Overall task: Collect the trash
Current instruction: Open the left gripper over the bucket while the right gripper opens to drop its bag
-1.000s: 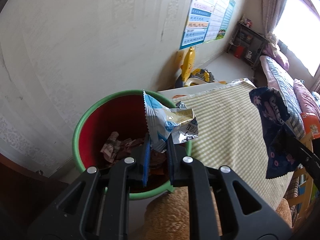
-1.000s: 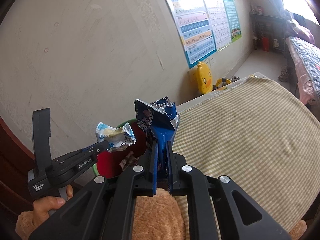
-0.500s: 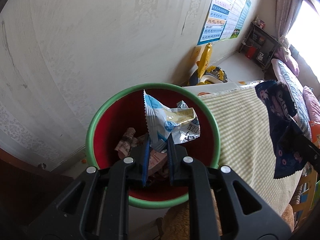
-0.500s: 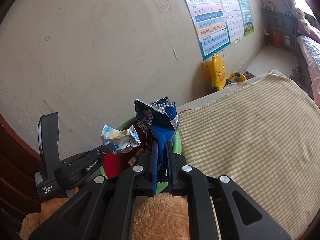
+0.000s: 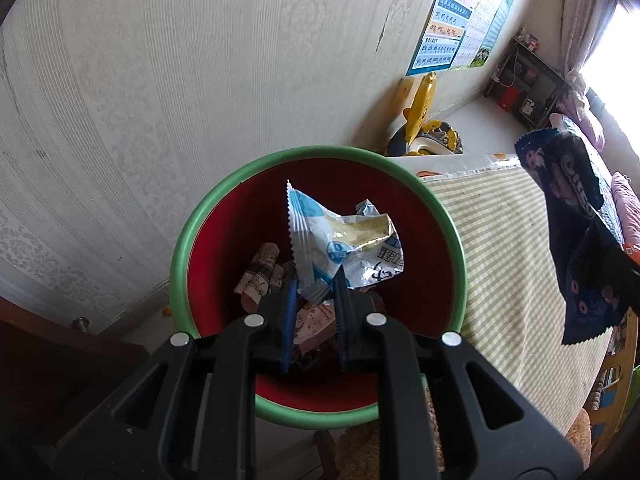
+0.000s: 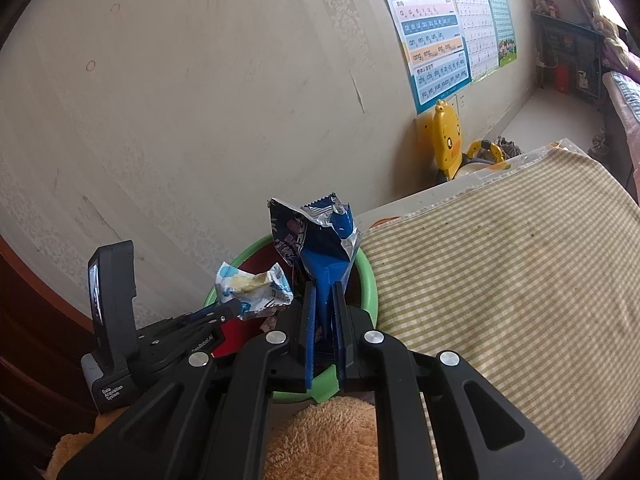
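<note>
Left wrist: white wrapper between pinched jaws (above bin).

Table: covered by green-and-cream checked cloth | Wall: blue-bordered paper charts mounted | Floor: yellow duck-shaped plastic seat placed against wall, below charts | Far corner: dark metal shelf rack located

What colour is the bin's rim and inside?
The bin has a green rim and red inside, clearest in the left wrist view.
</note>
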Action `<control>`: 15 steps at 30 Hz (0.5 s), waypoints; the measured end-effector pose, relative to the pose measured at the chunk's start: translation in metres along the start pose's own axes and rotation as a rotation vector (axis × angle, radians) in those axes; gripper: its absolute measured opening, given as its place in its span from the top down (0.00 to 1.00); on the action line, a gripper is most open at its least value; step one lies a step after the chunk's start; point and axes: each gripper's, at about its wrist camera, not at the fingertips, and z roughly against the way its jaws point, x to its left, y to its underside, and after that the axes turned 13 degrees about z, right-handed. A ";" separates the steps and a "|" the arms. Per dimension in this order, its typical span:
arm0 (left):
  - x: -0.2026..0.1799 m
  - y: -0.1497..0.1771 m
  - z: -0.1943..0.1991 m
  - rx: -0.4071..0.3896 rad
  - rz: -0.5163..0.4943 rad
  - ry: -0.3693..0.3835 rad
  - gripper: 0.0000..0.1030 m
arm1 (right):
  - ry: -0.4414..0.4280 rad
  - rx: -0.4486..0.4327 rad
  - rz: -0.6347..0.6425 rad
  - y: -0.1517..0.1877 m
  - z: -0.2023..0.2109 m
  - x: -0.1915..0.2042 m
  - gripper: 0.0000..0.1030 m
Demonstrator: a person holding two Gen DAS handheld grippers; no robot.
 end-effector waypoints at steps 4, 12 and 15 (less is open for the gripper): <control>0.002 -0.001 -0.005 0.012 -0.001 -0.003 0.86 | -0.005 0.011 0.001 0.000 -0.005 0.003 0.92; 0.005 0.000 -0.014 0.029 0.007 -0.010 0.85 | -0.005 0.028 -0.007 0.000 -0.012 0.002 0.92; 0.006 0.000 -0.016 0.031 0.009 -0.011 0.84 | -0.005 0.030 -0.006 0.001 -0.013 0.003 0.92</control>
